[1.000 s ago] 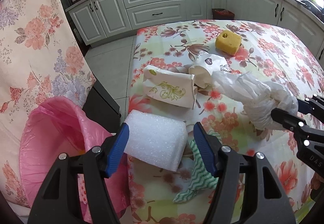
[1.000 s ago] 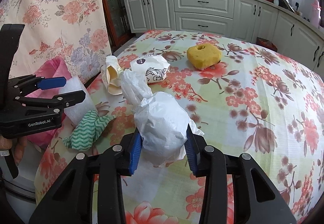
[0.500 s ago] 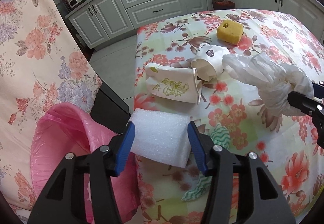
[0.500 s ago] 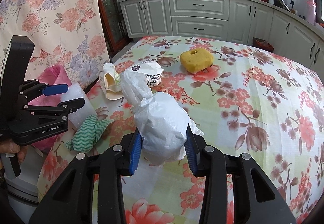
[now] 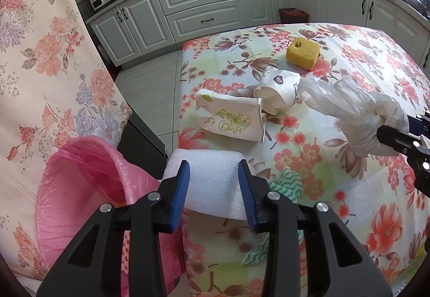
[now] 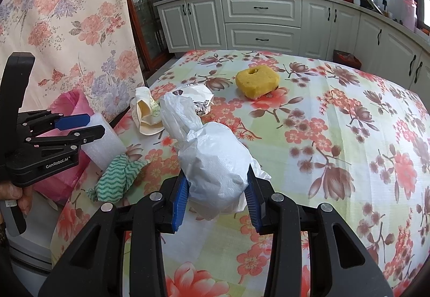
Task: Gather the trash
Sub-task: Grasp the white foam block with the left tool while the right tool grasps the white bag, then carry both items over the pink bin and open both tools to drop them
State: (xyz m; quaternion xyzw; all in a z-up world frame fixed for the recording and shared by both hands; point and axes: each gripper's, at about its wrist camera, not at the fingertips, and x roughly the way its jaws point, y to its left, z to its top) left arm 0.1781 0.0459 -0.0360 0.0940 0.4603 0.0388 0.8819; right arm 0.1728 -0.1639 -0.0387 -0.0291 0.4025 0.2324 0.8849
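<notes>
My left claw [image 5: 213, 191] is closing on the white foam block [image 5: 208, 176] between its pads at the table edge, so I should squeeze gently before swinging left to the pink-lined bin [image 5: 78, 178], while my right claw [image 6: 216, 201] grips the white plastic bag [image 6: 212, 162].

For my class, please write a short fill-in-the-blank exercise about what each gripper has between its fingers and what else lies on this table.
1. The left gripper is closing on a white block of ____.
2. The right gripper is shut on a white plastic ____.
3. The sponge on the tablecloth is ____ in colour.
4. The bin liner beside the table is ____.

Missing words: foam; bag; yellow; pink
</notes>
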